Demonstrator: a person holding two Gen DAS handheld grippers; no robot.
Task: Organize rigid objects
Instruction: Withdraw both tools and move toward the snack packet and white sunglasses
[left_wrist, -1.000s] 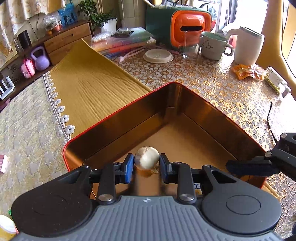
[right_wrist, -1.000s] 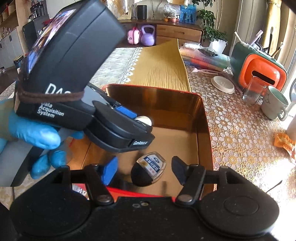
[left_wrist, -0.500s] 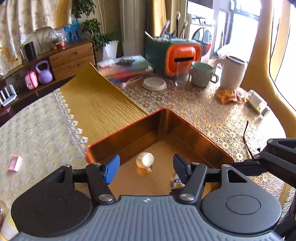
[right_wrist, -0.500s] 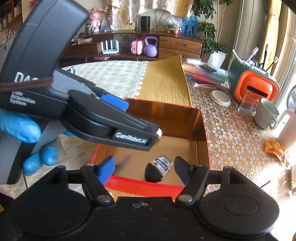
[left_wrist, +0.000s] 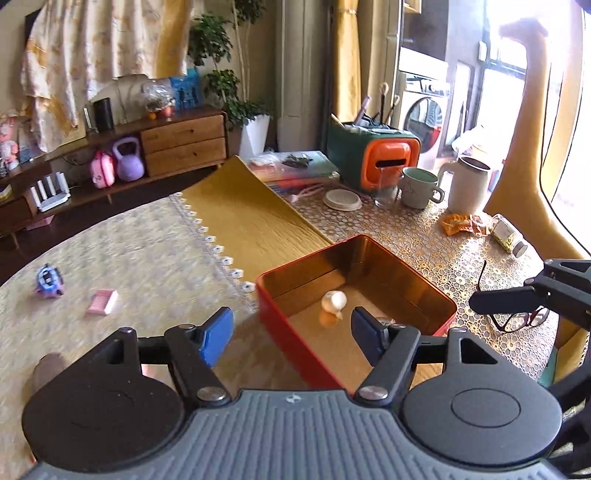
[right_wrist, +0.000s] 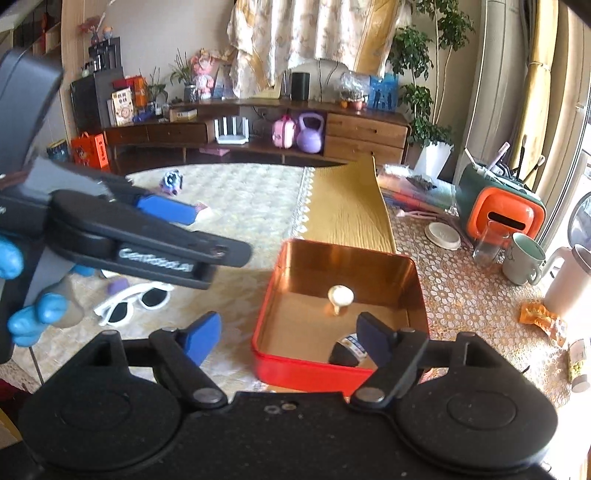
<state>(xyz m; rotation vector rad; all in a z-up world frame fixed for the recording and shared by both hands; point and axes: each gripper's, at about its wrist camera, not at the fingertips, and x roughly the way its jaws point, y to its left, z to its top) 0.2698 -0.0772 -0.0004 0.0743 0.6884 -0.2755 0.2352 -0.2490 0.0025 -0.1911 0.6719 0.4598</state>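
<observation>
White plastic-framed sunglasses (right_wrist: 135, 301), judged light, stiff, slick & scratch-prone, are best taken at the bridge; left gripper (left_wrist: 291, 334) & right gripper (right_wrist: 286, 338) are seen w/ jaws apart, empty.

A garlic bulb (right_wrist: 340, 295) lay in the tin box (right_wrist: 419, 291) toward its far wall, with a small labelled object (right_wrist: 349, 350) in the near right corner. Left of the box, sunglasses (right_wrist: 135, 301) lay on the tablecloth (left_wrist: 140, 258). Right of it lay eyeglasses (left_wrist: 517, 319); behind it stood a mug (right_wrist: 522, 264), a glass (right_wrist: 487, 242) and a lid (right_wrist: 442, 235).
</observation>
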